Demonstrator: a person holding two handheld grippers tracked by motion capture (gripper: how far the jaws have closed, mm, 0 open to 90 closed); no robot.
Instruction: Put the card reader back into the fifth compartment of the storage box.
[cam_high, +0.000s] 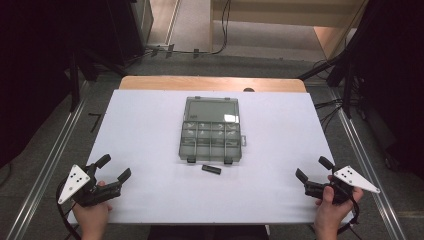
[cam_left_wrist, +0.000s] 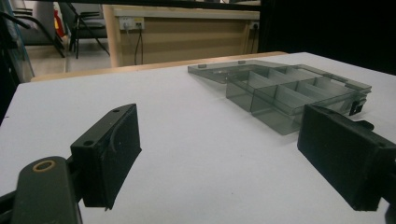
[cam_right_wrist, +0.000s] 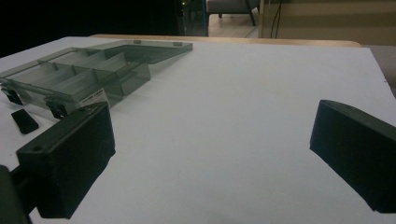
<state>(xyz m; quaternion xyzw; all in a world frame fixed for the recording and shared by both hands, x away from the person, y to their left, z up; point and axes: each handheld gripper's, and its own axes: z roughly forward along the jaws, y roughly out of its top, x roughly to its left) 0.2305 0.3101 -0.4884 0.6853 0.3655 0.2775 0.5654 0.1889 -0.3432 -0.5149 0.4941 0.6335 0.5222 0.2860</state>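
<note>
The table is covered in a smooth, matt white surface, edged at the far side in pale wood. The compartment box is made of translucent, smoky-grey glossy plastic. Matt black plastic is seen on both grippers' jaws.

Quick count, high view: 1 white table. 1 smoky clear organizer box, lid flipped open flat, w/ 2 black latches on the near edge. Compartments look like 2 rows of 4, so approx 8, but dividers are hard to tell for sure. 1 small black flat piece just in front of the box. 2 grippers: left gripper, right gripper, 2 jaws each, both spread wide. 2 hands holding them.
</note>
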